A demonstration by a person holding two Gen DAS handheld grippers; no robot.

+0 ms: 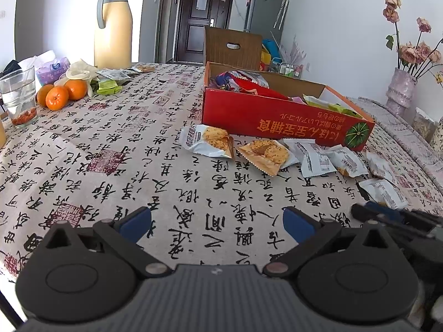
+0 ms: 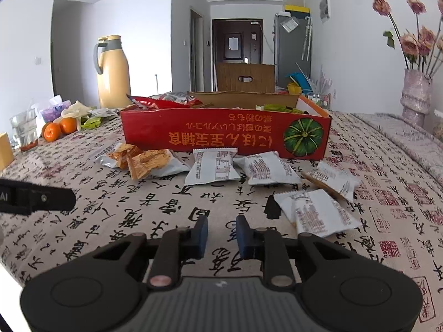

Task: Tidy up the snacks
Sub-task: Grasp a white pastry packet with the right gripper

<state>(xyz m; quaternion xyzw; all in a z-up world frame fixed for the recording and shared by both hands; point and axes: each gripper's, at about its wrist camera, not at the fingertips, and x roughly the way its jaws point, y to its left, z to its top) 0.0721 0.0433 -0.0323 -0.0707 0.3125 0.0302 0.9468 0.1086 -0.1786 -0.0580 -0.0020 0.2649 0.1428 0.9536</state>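
While our left tongs [image 1: 217, 222] hang spread wide over the calligraphy-printed tabletop [image 1: 116, 171] with nothing between them, our right tongs [image 2: 221, 235] are drawn in as close as they go, a narrow gap left between the blue pads [image 2: 203, 233], pinching nothing. The snack packets [image 2: 213, 167] lie loose on the cloth just before the red box [image 2: 221, 134], which already holds several wrappers. Nearest our right tongs, slightly to the right, lies one white packet [image 2: 318, 214]. From the left wrist we see two packets face up, showing biscuit pictures [image 1: 265, 153]; from the right, mostly their printed white backs. The box front carries yellow East Asian characters, upside down to us, beside a green pumpkin picture [image 2: 303, 137]; we cannot read them. A yellow jug [image 1: 113, 27] and tangerines [image 1: 56, 98] stand far left.
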